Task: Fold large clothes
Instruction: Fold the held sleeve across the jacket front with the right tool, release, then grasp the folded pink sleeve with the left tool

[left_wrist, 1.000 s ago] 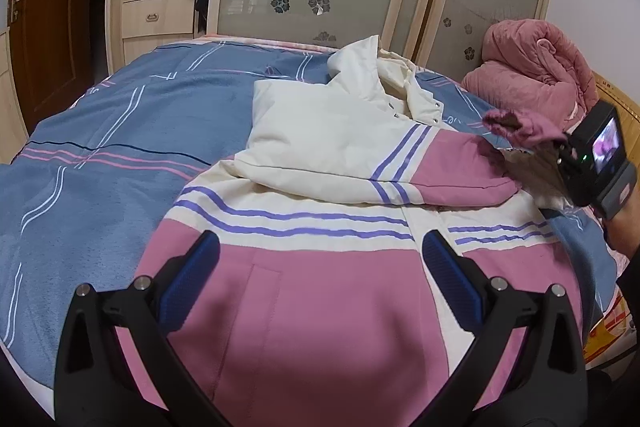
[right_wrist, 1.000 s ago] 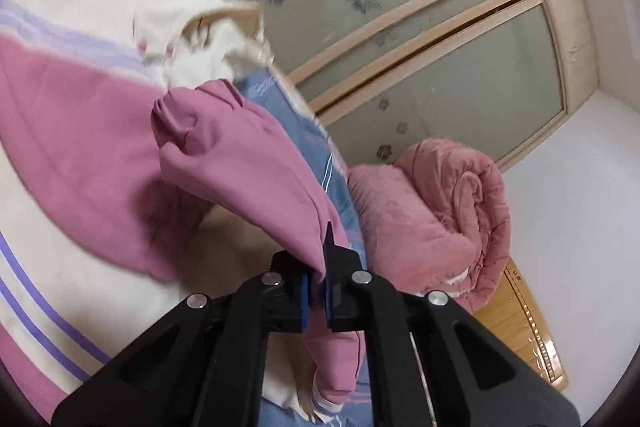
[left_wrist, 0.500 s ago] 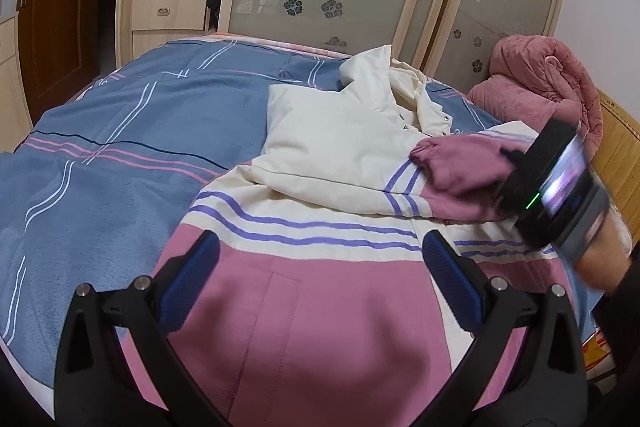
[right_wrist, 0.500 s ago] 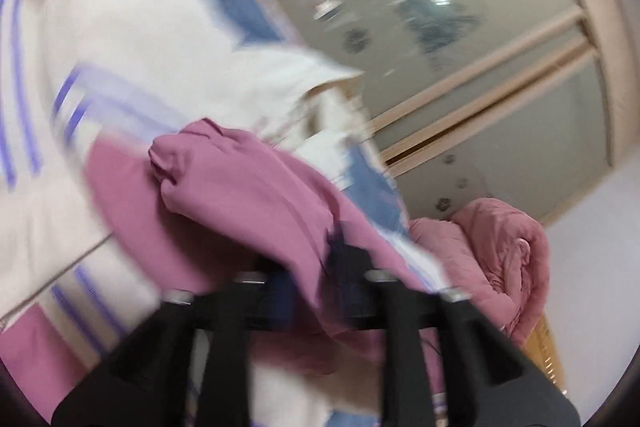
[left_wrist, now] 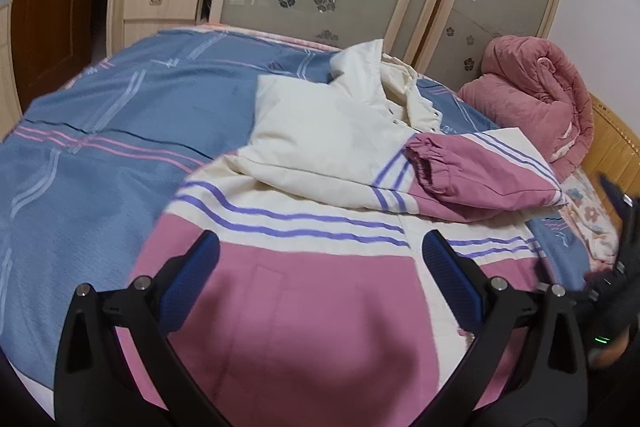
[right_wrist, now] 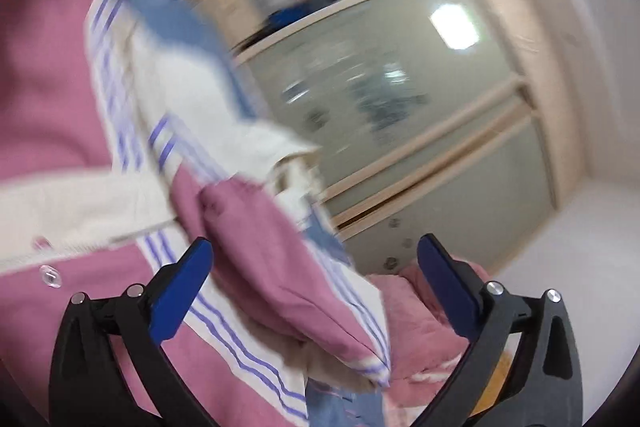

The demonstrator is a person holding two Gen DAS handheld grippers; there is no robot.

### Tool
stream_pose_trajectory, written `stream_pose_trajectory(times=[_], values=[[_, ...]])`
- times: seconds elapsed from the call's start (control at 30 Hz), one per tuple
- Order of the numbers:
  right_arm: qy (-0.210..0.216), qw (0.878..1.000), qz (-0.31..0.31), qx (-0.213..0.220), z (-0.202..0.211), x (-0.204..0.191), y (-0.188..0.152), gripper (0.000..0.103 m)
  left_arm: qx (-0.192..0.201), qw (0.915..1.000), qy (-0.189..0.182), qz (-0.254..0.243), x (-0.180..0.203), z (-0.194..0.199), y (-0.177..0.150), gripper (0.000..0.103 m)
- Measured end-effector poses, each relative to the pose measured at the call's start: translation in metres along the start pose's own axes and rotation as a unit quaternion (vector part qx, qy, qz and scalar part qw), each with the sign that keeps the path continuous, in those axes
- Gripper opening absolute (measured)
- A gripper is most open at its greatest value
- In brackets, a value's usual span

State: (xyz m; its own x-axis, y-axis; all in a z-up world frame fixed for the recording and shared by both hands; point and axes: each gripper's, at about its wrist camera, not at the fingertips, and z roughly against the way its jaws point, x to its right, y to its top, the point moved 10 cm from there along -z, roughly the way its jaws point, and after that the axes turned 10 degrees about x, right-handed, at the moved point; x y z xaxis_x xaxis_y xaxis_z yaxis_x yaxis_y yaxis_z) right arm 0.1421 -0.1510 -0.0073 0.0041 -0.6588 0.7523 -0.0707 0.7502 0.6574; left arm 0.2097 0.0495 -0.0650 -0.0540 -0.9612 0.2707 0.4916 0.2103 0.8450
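**One jacket on the bed, both sleeves folded in**

The left wrist view shows the whole pink-and-cream jacket spread on the bed, one rolled pink quilt at its far right corner. The left gripper hovers, jaws apart and empty. The blurred right wrist view shows the right gripper, jaws just opened wide, the pink sleeve lying free between them.

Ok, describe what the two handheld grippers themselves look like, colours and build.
Both match. The left gripper and the right gripper each have two black plastic arms with cut-out slots and silver pivot bolts, ending in flat fingers faced with textured blue pads. In the left wrist view, the right unit's black body shows a small green light.
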Motion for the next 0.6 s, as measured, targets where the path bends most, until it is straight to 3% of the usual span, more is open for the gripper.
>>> stream_pose_trajectory(times=[0.07,0.13,0.27,0.37,0.47,0.6], values=[[-0.034,0.994,-0.1,-0.002,0.021,0.028,-0.007,0.102,-0.008,0.9999,-0.012,0.004,0.008,-0.003,-0.006,0.101],[-0.049,0.977,-0.205,-0.008,0.038,0.051,-0.018,0.102,-0.013,0.9998,-0.012,-0.007,0.018,-0.005,-0.013,0.101],[-0.045,0.945,-0.324,-0.005,0.058,0.065,-0.03,0.102,-0.009,0.9993,-0.015,-0.034,0.039,-0.004,-0.024,0.101],[-0.03,0.927,-0.374,-0.006,0.057,0.067,-0.036,0.102,0.005,0.998,-0.019,-0.06,0.053,0.0,-0.029,0.101],[-0.043,0.921,-0.388,-0.012,0.052,0.078,-0.044,0.102,0.028,0.9929,-0.012,-0.115,0.068,0.004,-0.029,0.101],[-0.057,0.894,-0.444,-0.025,0.056,0.102,-0.072,0.102,0.072,0.9743,-0.002,-0.214,0.093,0.011,-0.026,0.101]])
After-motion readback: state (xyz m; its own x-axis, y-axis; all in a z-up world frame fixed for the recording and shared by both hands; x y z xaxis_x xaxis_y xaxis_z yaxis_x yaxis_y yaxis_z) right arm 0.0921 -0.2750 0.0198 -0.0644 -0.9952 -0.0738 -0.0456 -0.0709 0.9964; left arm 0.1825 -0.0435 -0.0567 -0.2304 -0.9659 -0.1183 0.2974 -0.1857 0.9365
